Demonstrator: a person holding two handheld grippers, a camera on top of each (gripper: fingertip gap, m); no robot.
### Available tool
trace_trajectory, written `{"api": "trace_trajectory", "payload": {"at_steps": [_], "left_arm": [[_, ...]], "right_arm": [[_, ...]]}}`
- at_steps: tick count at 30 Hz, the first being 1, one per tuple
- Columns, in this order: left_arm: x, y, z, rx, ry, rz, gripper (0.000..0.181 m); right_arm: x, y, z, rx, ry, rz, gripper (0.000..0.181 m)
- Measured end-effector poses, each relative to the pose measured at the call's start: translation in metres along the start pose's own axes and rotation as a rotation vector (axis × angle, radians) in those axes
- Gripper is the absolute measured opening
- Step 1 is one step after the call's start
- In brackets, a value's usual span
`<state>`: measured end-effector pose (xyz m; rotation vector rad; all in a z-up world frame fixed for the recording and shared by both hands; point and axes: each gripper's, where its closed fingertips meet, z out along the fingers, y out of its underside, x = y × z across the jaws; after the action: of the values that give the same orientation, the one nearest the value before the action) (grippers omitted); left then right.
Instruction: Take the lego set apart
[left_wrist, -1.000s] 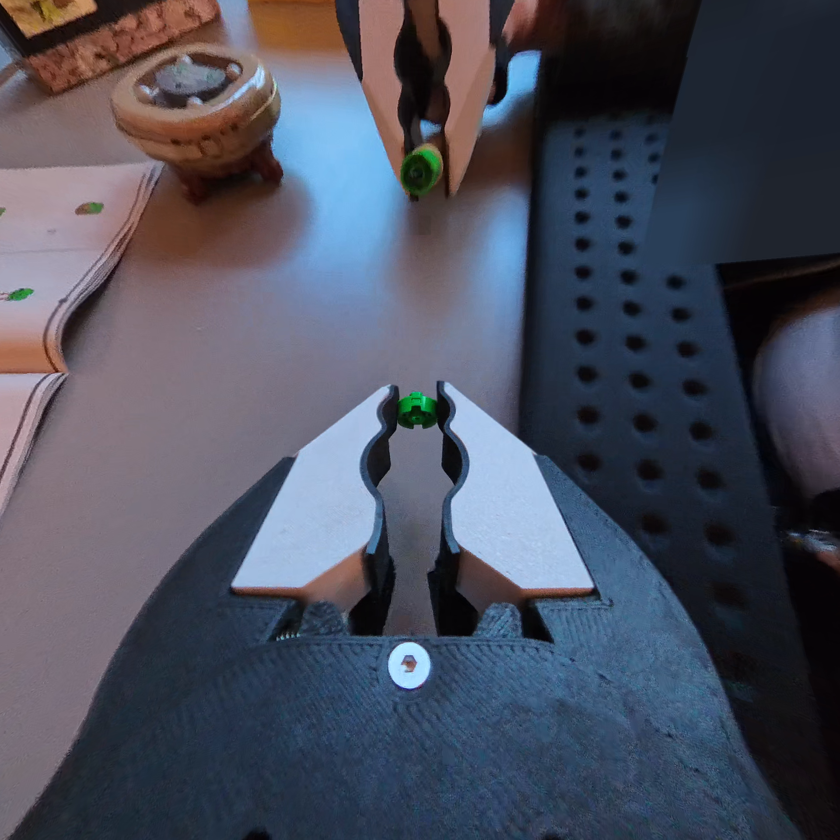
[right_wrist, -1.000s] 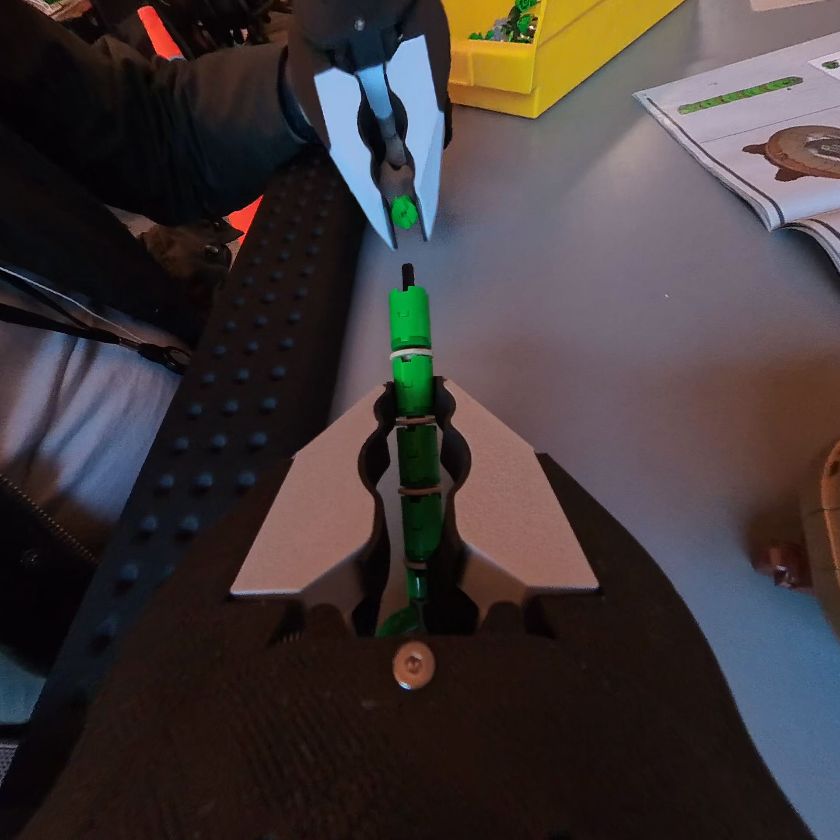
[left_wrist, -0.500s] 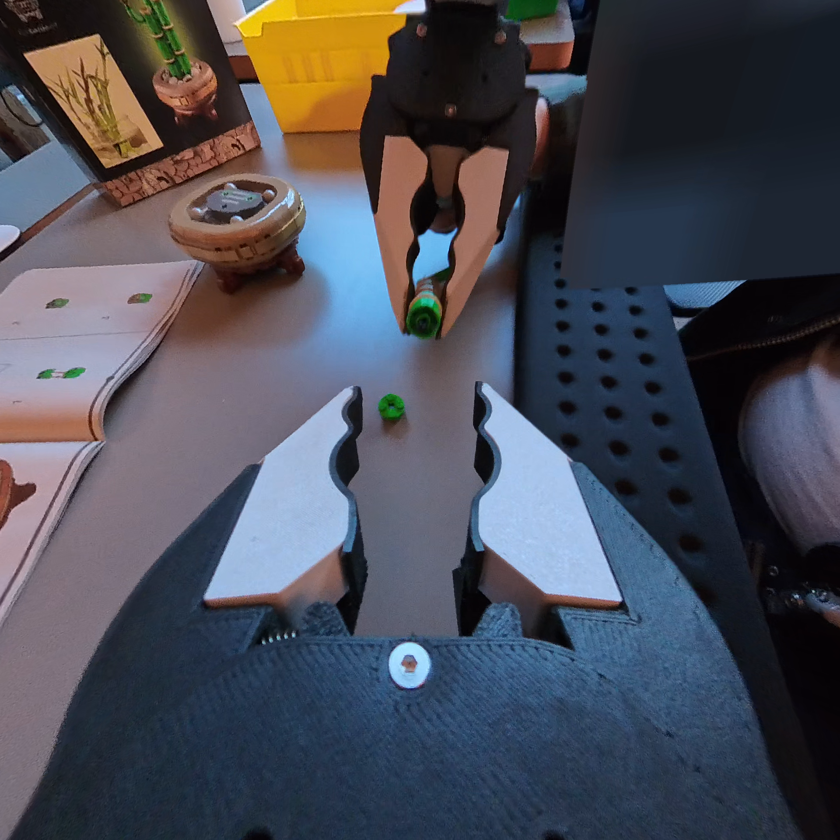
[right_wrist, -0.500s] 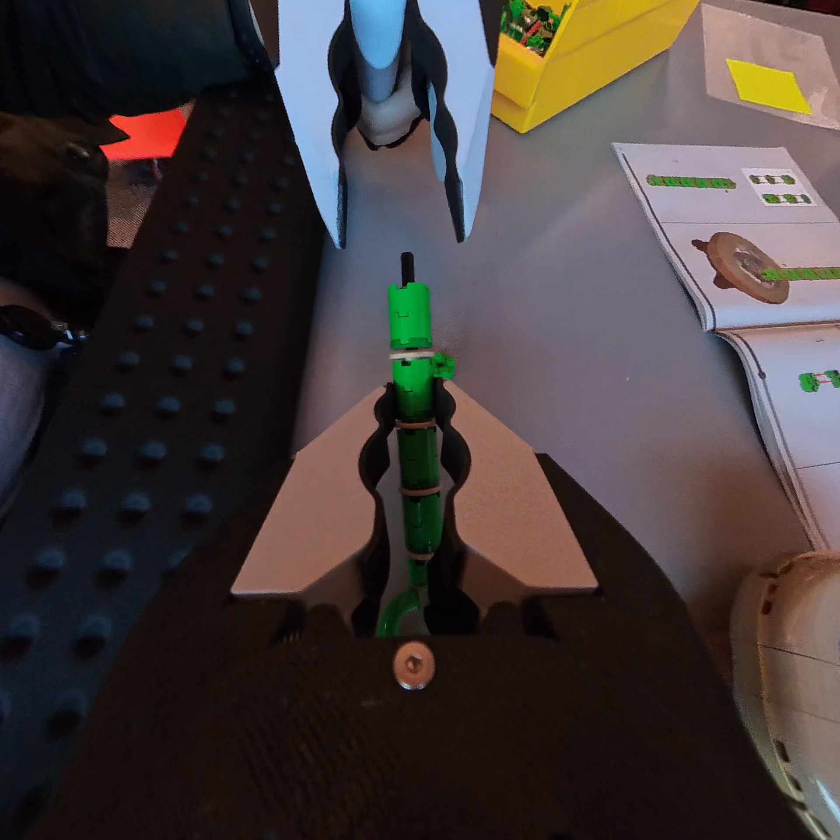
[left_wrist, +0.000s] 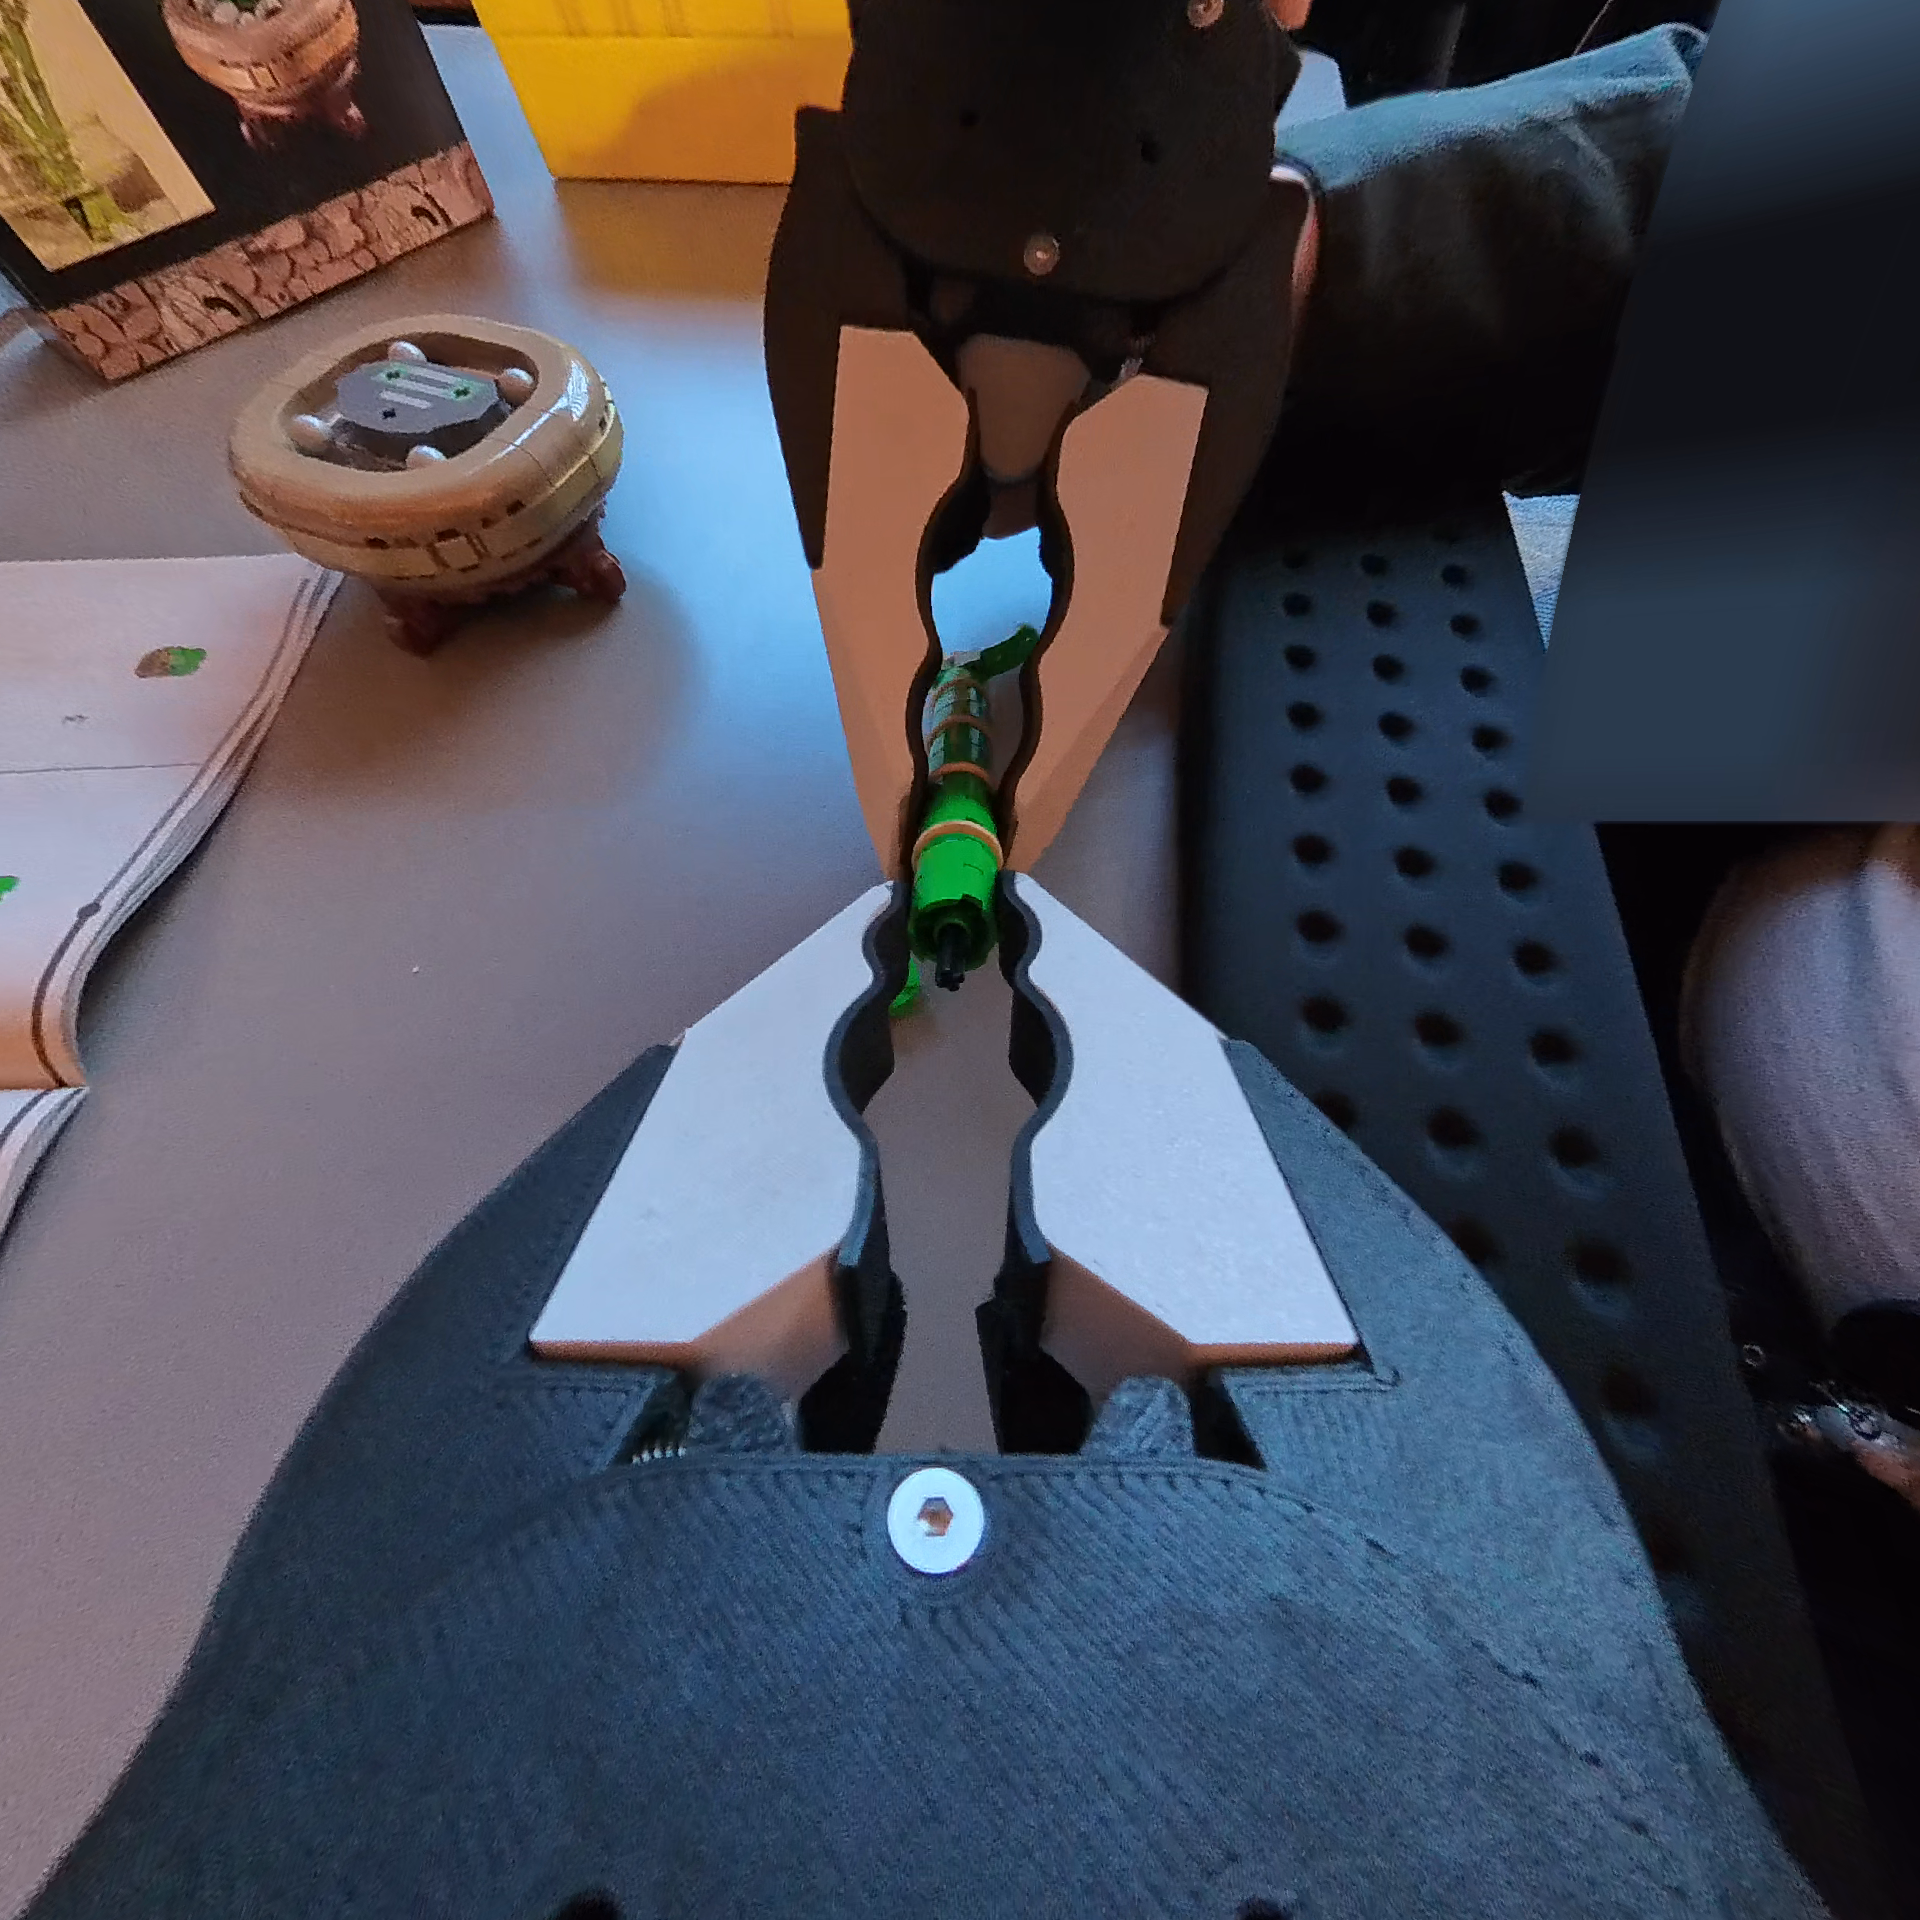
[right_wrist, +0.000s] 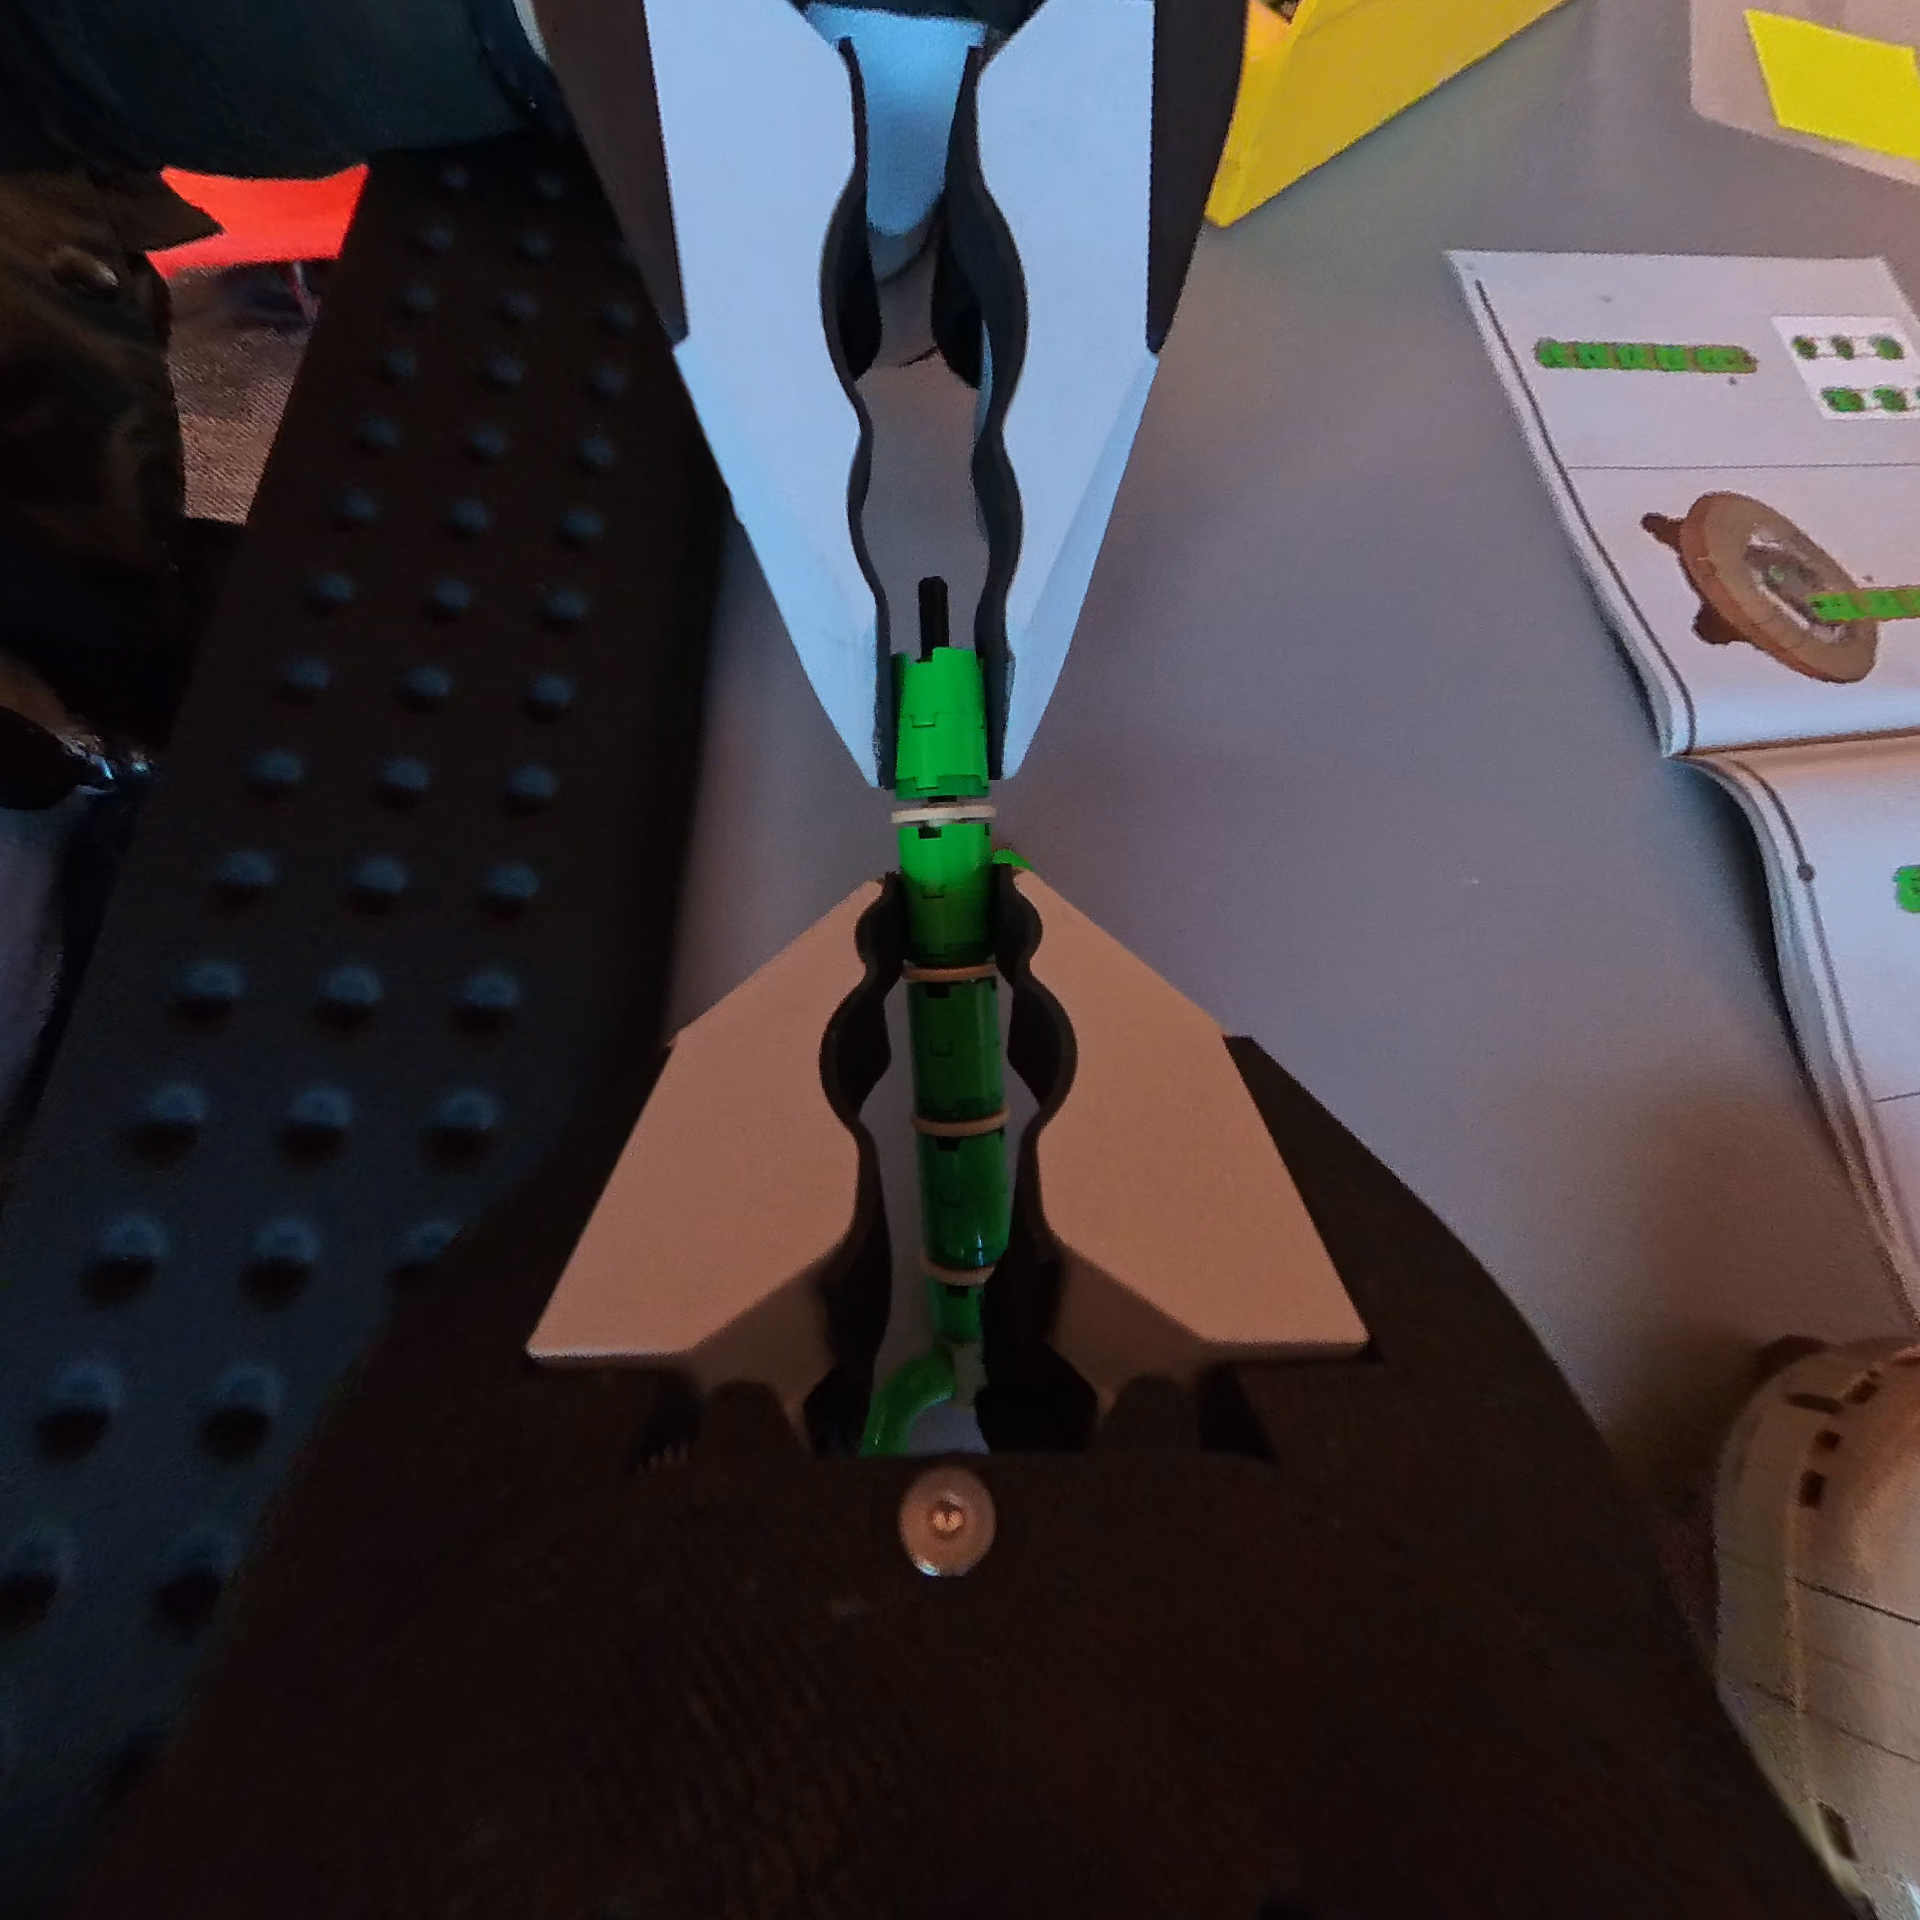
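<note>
Bare grey tabletop (left_wrist: 499, 935) lies open between the two facing grippers and the open paper instruction booklet (left_wrist: 114, 790), wide enough for a gripper to pass. The round tan brick-built pot on brown feet (left_wrist: 426, 468) and the black printed cardboard box (left_wrist: 208, 156) block the far left. A black studded mat (left_wrist: 1392, 831) borders the right.

Left wrist view: sits behind the left tongs (left_wrist: 948, 906), facing the right tongs (left_wrist: 954, 854) head-on, very near.
Right wrist view: opposite direction, equally near.
Shared: green stalk (right_wrist: 943, 904) between both, counter (left_wrist: 520, 831) beneath.
</note>
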<state>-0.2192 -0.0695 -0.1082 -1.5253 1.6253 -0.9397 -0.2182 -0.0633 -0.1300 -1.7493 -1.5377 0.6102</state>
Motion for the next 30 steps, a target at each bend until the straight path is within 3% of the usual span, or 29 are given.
{"api": "trace_trajectory", "payload": {"at_steps": [9, 22, 24, 27, 28, 30], "left_arm": [[0.017, 0.009, 0.000, -0.018, 0.082, -0.032, 0.015], [0.024, 0.002, -0.006, 0.019, 0.102, -0.030, 0.014], [0.005, 0.011, -0.021, 0.002, 0.013, -0.047, 0.014], [-0.013, -0.008, -0.071, 0.249, 0.036, -0.185, 0.014], [-0.012, -0.008, -0.073, 0.261, 0.035, -0.168, 0.014], [-0.010, 0.008, -0.056, 0.144, -0.005, -0.098, 0.014]], "right_arm": [[-0.017, 0.002, -0.006, 0.053, -0.077, -0.026, 0.019], [-0.024, -0.003, -0.020, 0.109, -0.108, -0.014, 0.019], [-0.007, 0.027, -0.029, -0.018, -0.026, -0.015, 0.018], [0.007, 0.014, -0.066, 0.179, -0.005, 0.095, 0.017], [0.010, 0.012, -0.069, 0.198, 0.014, 0.084, 0.017], [0.013, 0.017, -0.064, 0.164, 0.026, 0.073, 0.017]]}}
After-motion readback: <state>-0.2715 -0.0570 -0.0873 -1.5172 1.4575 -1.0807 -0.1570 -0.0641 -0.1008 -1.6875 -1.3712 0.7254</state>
